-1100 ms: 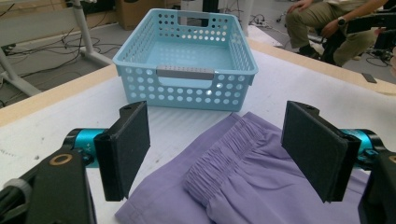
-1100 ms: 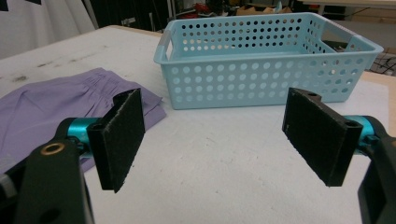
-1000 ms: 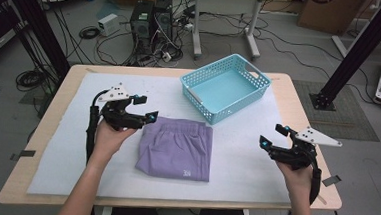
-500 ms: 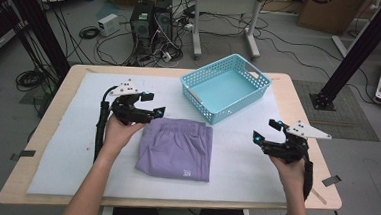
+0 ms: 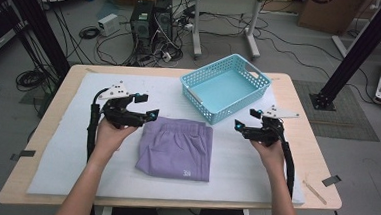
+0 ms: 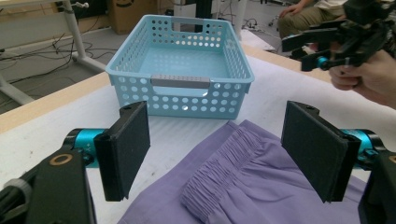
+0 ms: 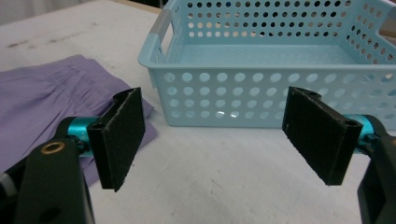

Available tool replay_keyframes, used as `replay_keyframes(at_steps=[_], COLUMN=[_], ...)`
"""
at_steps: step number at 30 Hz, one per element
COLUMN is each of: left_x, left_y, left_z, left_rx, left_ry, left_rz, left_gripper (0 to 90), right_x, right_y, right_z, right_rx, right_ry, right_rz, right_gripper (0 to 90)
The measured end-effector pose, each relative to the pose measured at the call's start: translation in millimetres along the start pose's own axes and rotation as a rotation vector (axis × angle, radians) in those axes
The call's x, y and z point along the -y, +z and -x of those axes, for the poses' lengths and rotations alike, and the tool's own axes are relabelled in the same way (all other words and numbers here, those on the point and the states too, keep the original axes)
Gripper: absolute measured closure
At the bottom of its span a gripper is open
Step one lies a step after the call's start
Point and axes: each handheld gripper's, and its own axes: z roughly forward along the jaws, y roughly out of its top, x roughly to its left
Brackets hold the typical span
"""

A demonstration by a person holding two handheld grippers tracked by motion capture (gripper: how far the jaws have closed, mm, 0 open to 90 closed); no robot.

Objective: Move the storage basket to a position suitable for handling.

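Over the last second you drew both hands inward: your left gripper (image 5: 147,108) moved up to the waistband corner of the folded purple shorts (image 5: 176,149), and your right gripper (image 5: 246,119) came off the table's right side toward the blue basket (image 5: 225,87). Both sets of jaws were spread wide, holding nothing. The shorts lay flat on the white mat (image 5: 60,149), just in front of the basket, still ungrasped, so nearly all the work remained. You had one pair of shorts, one empty basket, two grippers.
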Motion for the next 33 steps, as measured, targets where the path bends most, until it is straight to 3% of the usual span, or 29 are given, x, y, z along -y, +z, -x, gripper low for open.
replay_keyframes(at_steps=[5,9,11,21,33], left_x=[4.5,6.9,7.9,11.0,16.3], left_y=[-11.2,-19.4,-22.8,-34.8,-35.2], left_z=[3.0,4.8,5.7,6.2,4.2], left_rx=[0.005,0.010,0.012,0.011,0.021], left_ry=[0.000,0.007,0.002,0.009,-0.005], left_rz=[0.016,0.026,0.032,0.038,0.030], left_gripper=[23.8,23.8,23.8,23.8,23.8], right_x=[-3.2,-2.1,-2.2,-6.5,-12.9], right_y=[24.6,40.2,47.1,69.8,88.1], right_z=[-5.4,-5.0,-6.7,-12.6,-26.4], right_rx=[0.032,0.043,0.057,0.092,0.112], right_ry=[-0.015,0.019,0.013,0.006,0.016], right_rz=[-0.019,-0.042,-0.044,-0.051,-0.039], right_gripper=[24.8,24.8,25.9,25.9,27.3])
